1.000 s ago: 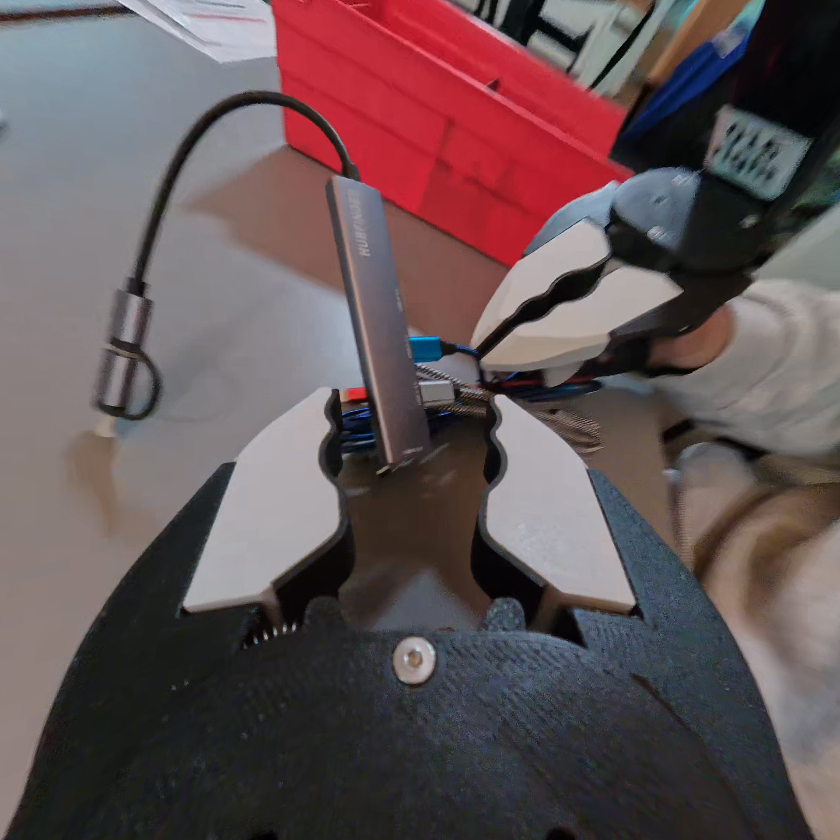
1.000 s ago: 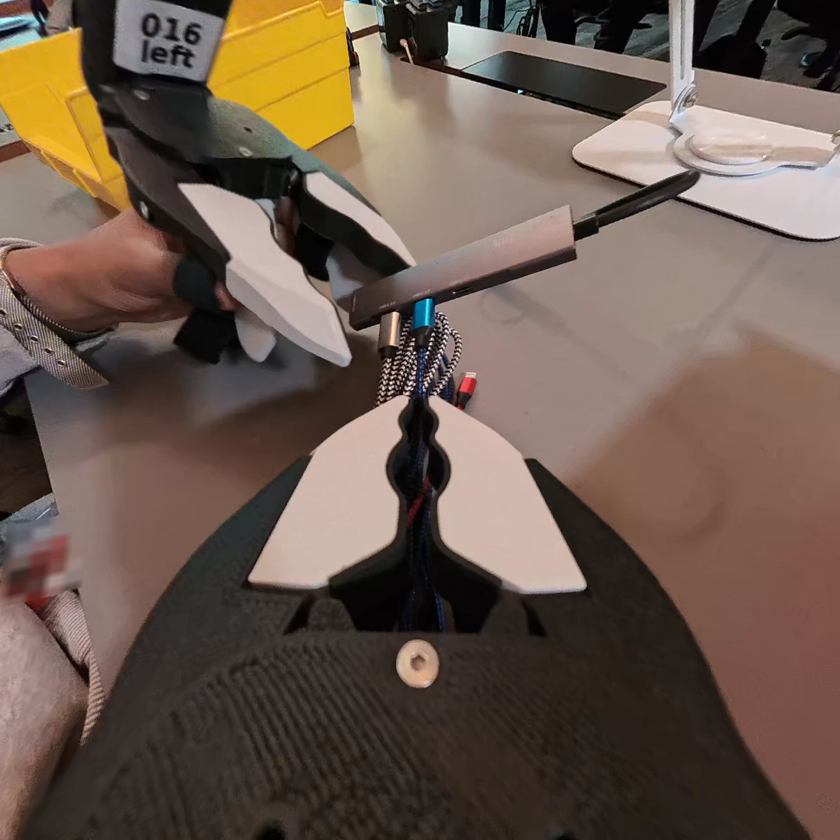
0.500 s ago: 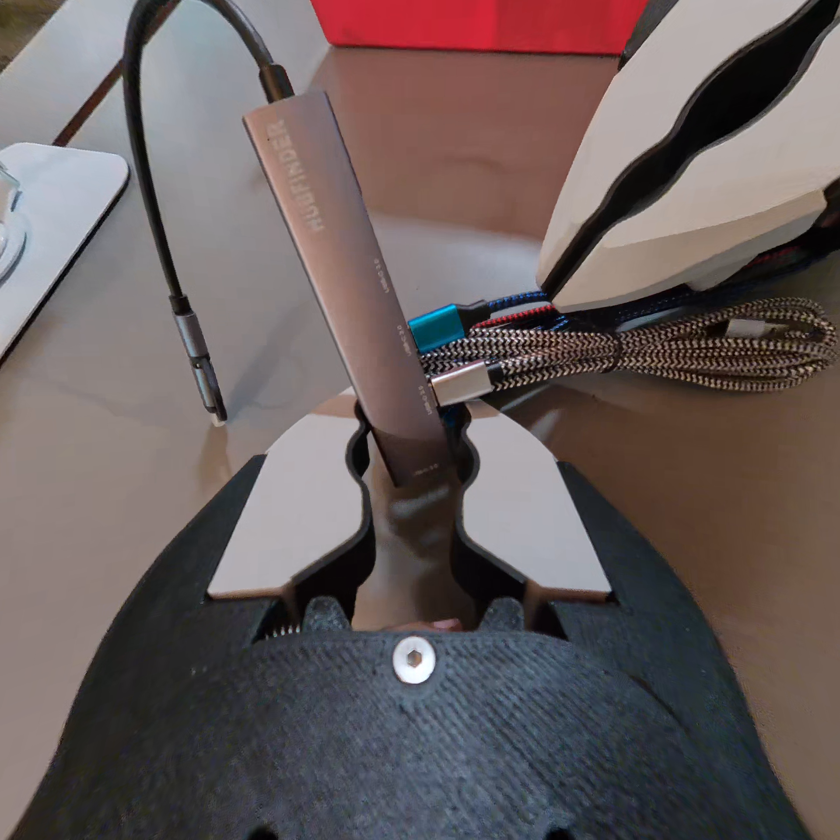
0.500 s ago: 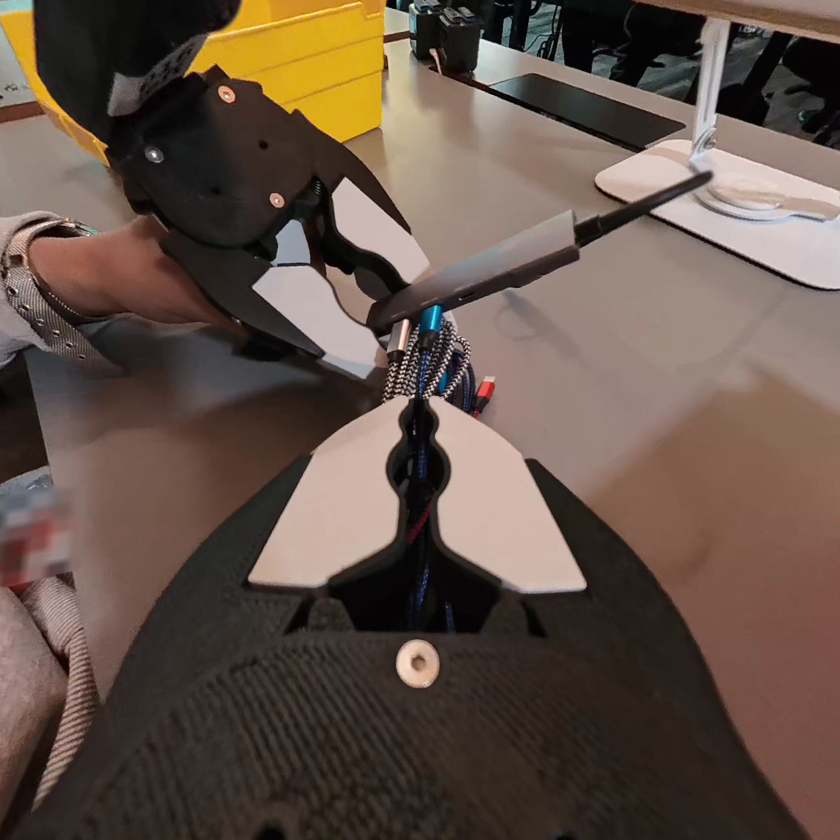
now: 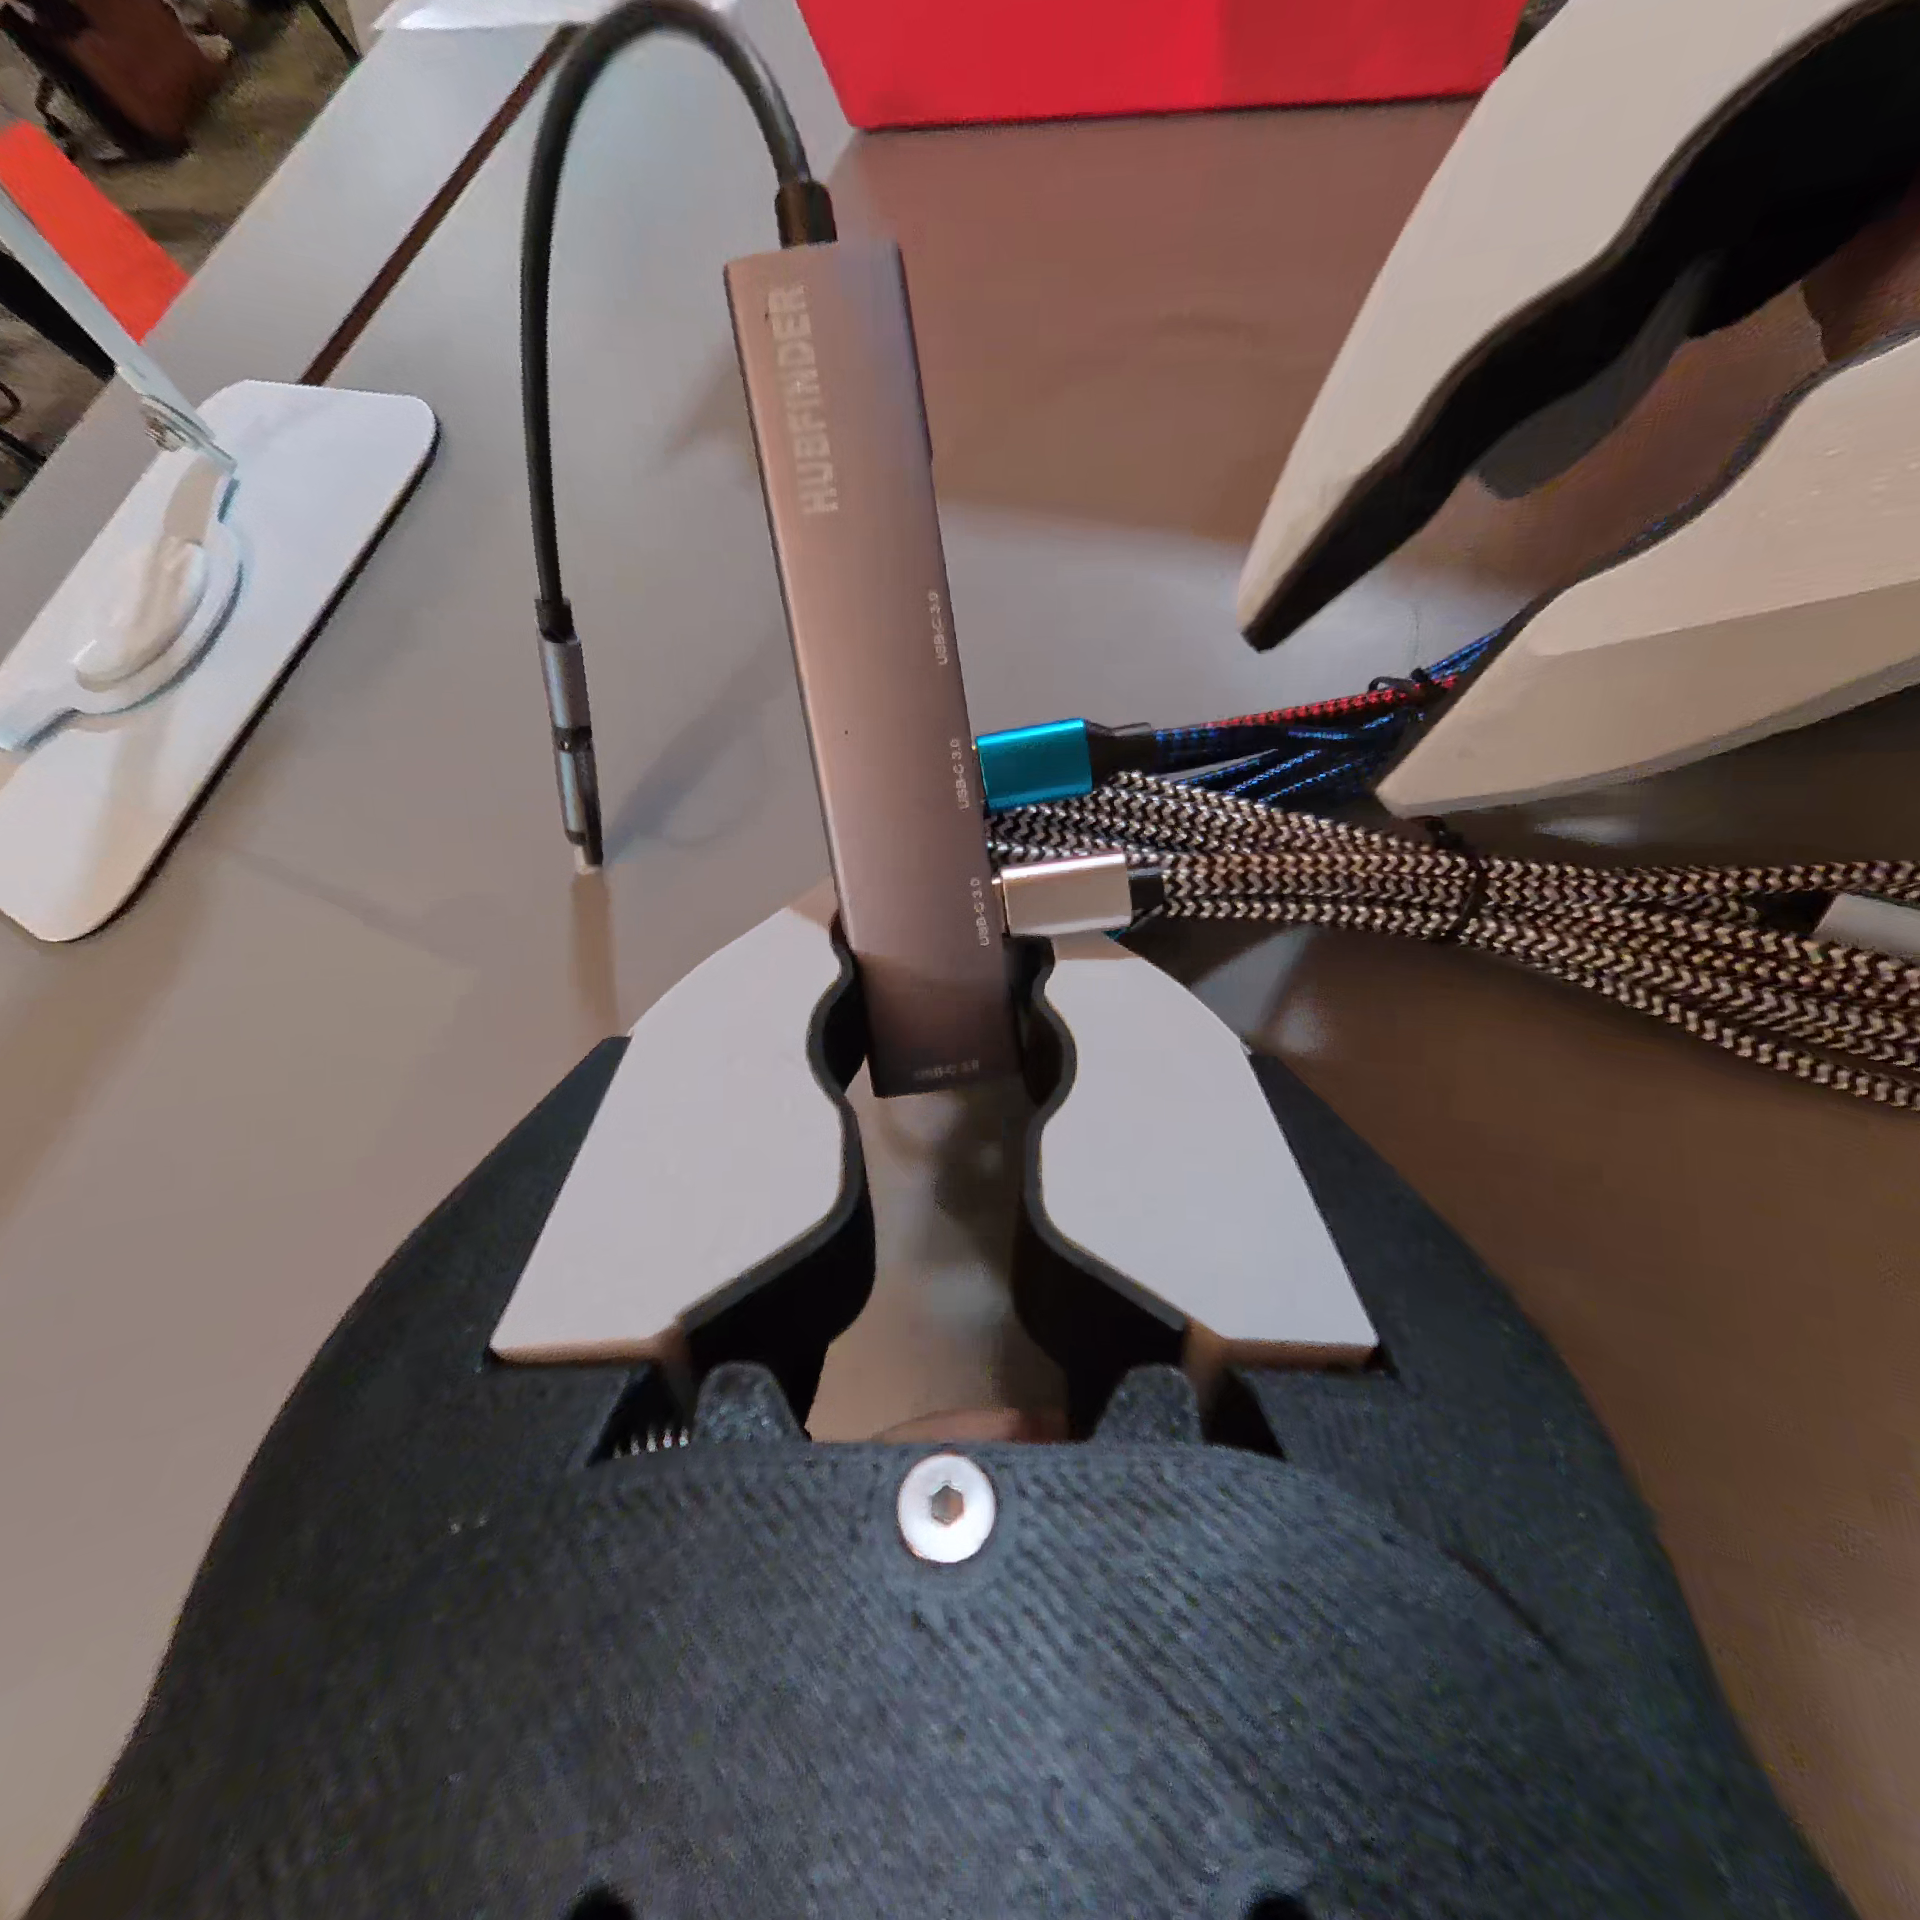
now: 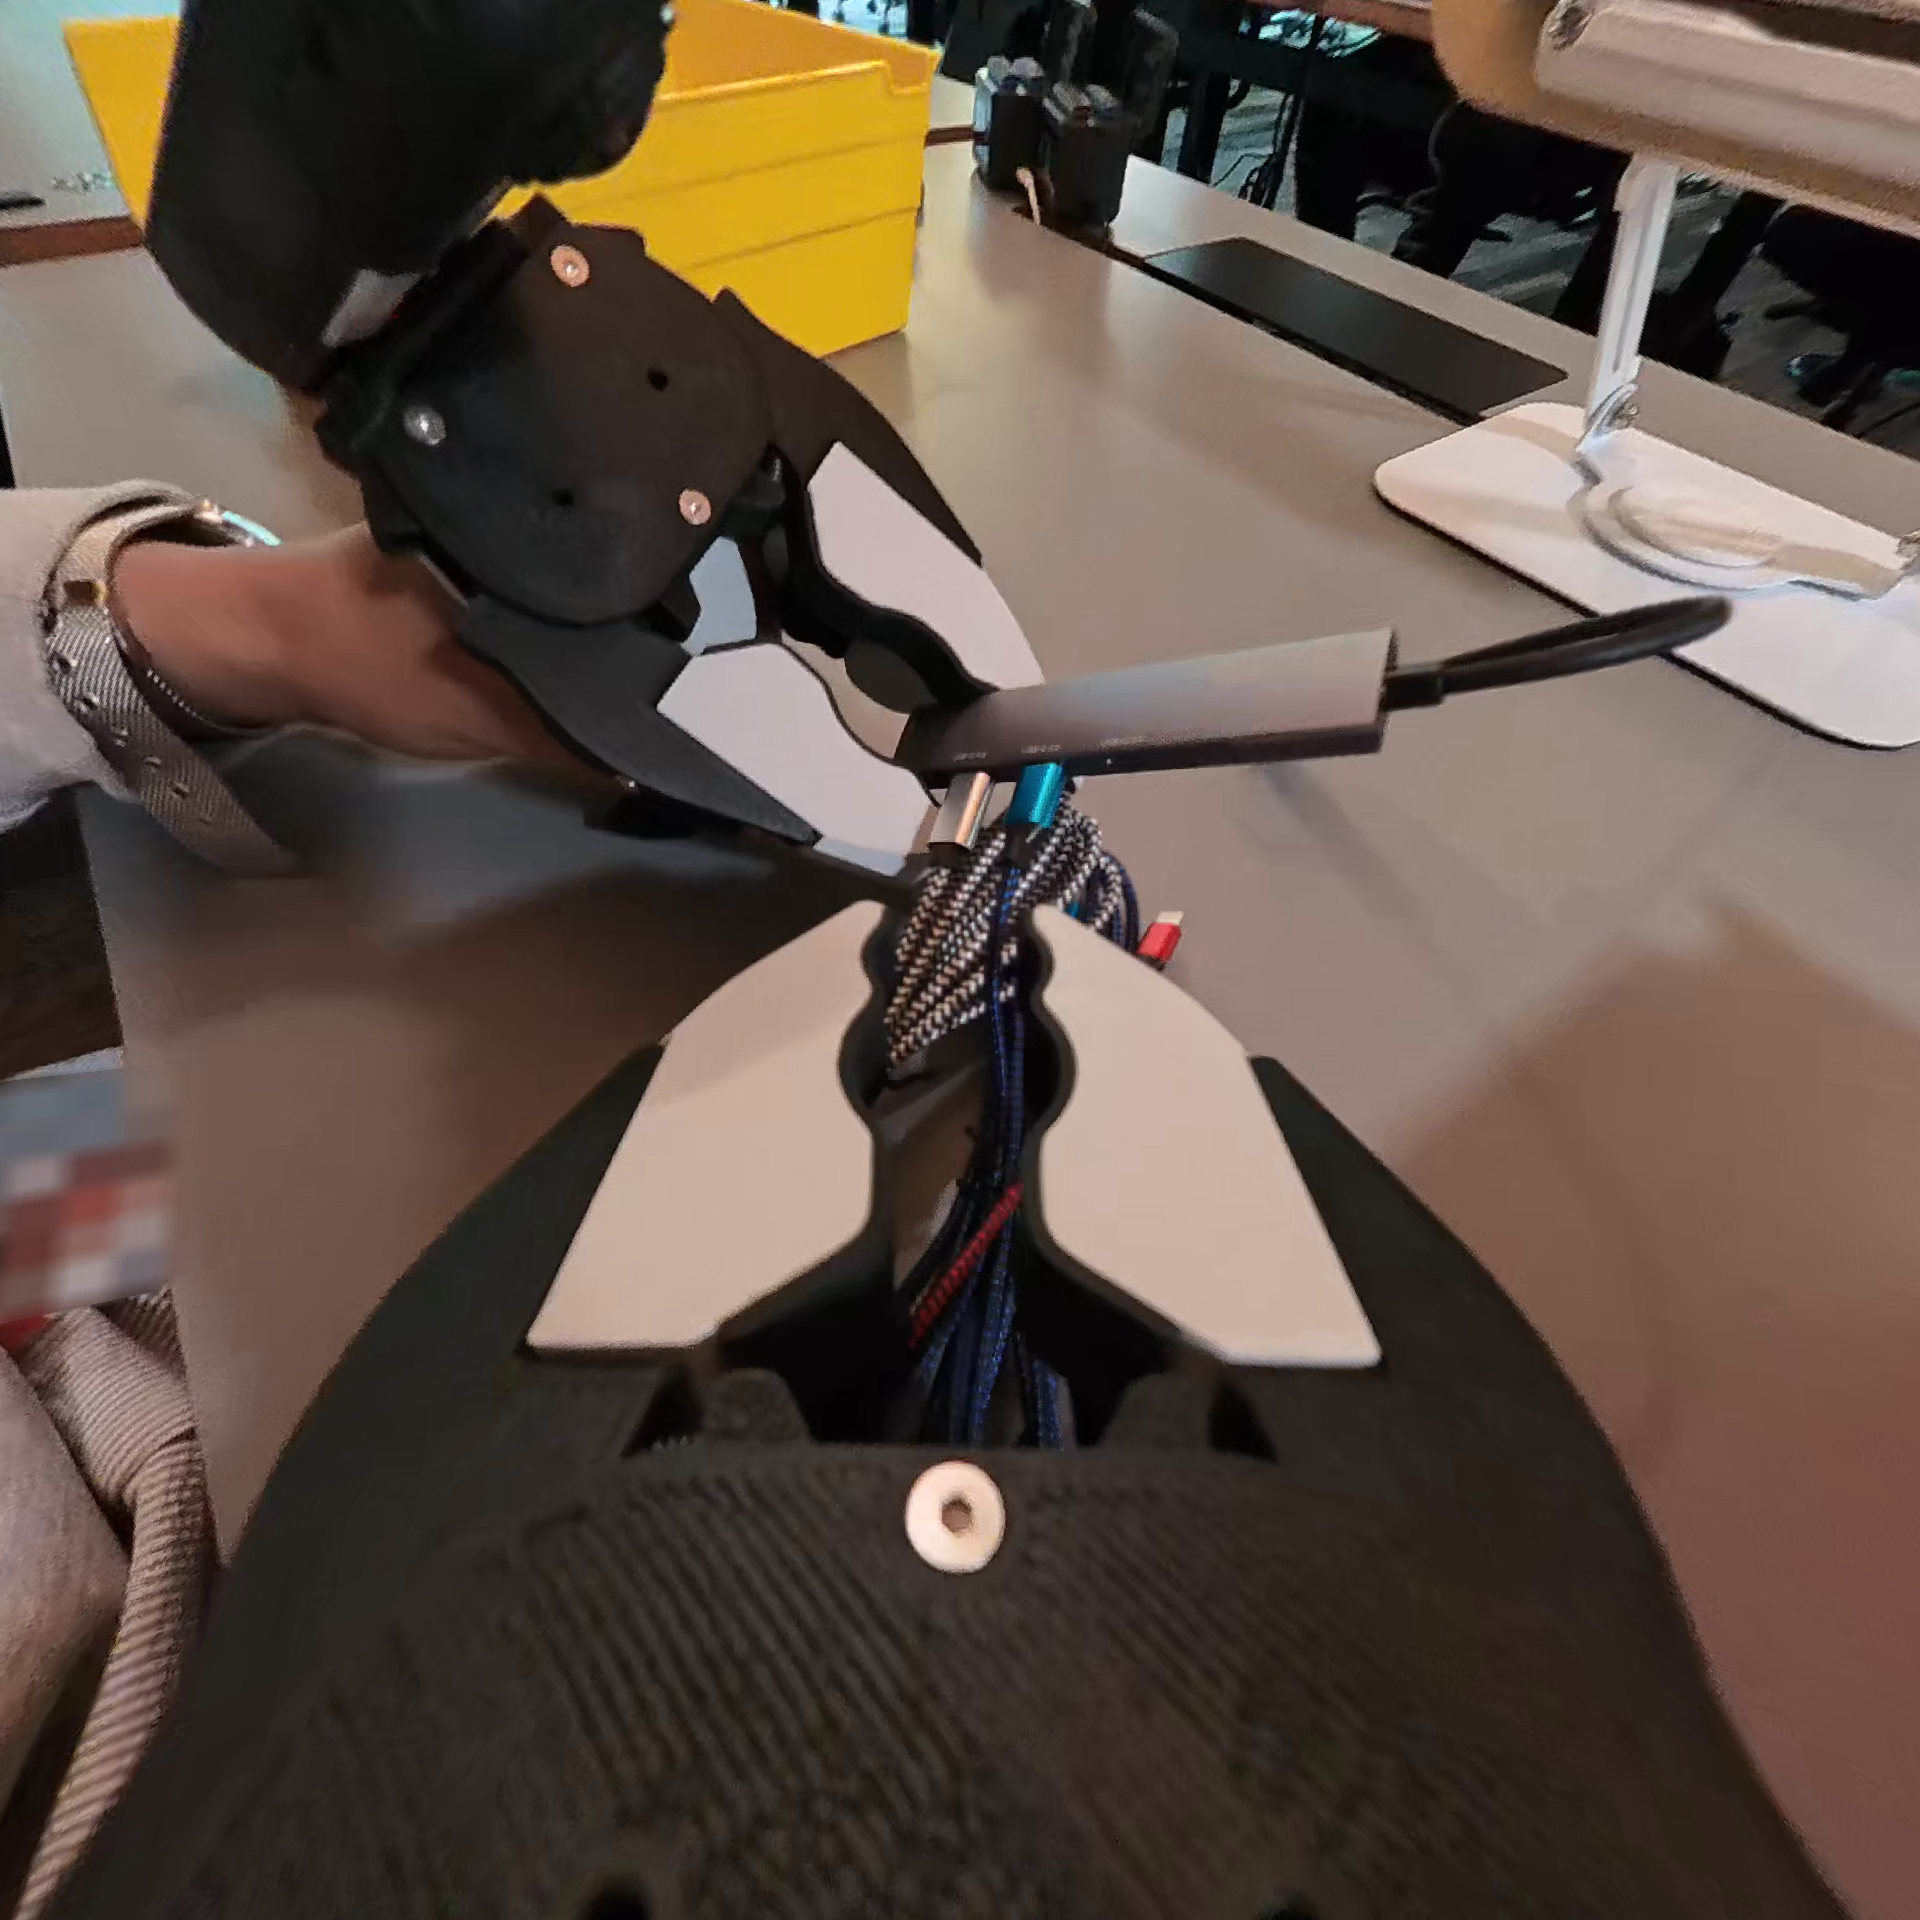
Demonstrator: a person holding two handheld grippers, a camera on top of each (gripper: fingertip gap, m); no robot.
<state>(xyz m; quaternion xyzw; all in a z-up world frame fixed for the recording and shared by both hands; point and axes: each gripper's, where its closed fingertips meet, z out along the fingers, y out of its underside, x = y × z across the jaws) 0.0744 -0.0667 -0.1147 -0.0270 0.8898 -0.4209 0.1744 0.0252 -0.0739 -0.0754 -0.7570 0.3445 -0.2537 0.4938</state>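
The left gripper [image 5: 940, 1023] has its jaws clamped on the near end of a slim grey hub [image 5: 862, 665], which stands almost upright, leaning a little to the left, above the grey worktop [image 5: 312, 1039]. A black cable [image 5: 582, 260] leaves the far end of the hub, bends over to the left and hangs down, and its metal plug [image 5: 571, 748] points at the worktop.

Two plugs sit in the right side of the hub: a blue plug [image 5: 1034, 764] and, just nearer, a silver plug [image 5: 1065, 894]. From them a bundle of braided cables [image 5: 1455, 904], black-and-white, blue and red, runs to the right.

The right gripper [image 6: 956, 925] has its jaws closed around this bundle [image 6: 987, 1039], not far from the plugs; the cables pass between the jaws and go back into the gripper. In the right wrist view the hub [image 6: 1143, 707] lies nearly level, and the left gripper [image 6: 883, 727] holds its left end. A red plug [image 6: 1158, 935] shows just right of the bundle.

A white stand base [image 5: 208, 623] rests on the worktop to the left of the hub. A red bin [image 5: 1143, 52] is at the far side in the left wrist view, and a yellow bin [image 6: 779, 208] is far left in the right wrist view.
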